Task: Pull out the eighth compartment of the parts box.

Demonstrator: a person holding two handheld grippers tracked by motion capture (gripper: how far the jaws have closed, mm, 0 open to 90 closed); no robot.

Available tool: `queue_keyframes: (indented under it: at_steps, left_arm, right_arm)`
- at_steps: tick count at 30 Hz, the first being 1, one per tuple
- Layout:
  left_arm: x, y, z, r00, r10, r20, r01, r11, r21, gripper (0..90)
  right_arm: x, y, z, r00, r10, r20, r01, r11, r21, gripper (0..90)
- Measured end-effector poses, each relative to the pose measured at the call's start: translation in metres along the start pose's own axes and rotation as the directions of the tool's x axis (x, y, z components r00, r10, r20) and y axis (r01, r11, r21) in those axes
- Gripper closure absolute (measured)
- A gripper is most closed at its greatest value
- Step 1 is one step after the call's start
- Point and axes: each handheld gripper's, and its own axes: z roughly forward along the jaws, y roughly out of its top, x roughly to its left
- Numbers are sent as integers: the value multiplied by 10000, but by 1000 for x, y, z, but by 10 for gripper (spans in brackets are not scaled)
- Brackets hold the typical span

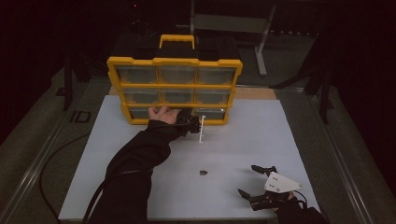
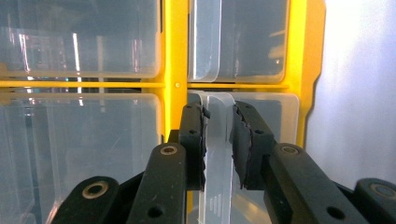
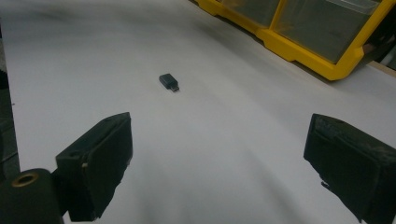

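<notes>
A yellow organizer [image 1: 174, 86] with clear drawers stands upright at the back of the white table [image 1: 243, 135]. My left gripper [image 1: 195, 125] reaches to its bottom row at the right-hand drawer [image 1: 214, 113]. In the left gripper view my left gripper [image 2: 218, 122] is shut on the clear plastic handle [image 2: 218, 154] of that drawer, with both pads pressing on it. A small black USB adapter [image 1: 203, 172] lies on the table in front. My right gripper [image 1: 246, 179] stands open near the front right edge. The adapter [image 3: 169, 82] lies ahead of and to the left of my right gripper [image 3: 219, 154].
The organizer [image 3: 299, 32] has a yellow carry handle [image 1: 177, 40] on top. A grey metal stand [image 1: 261, 42] sits behind the table on the dark floor. A black cable [image 1: 51, 163] runs along the table's left side.
</notes>
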Motion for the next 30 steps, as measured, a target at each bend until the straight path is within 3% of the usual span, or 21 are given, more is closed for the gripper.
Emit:
queue_keyframes:
  at_steps: [11,30]
  left_arm:
    - [-2,1,-5,10000,-33,75,33,10000,-18,742]
    - [-11,-1,-24,9995,299,113,-296,9992,-250,743]
  right_arm:
    - [-1,0,-1,9999,91,61,-91,10000,-29,81]
    - [-1,0,0,9999,102,73,-102,9999,-20,81]
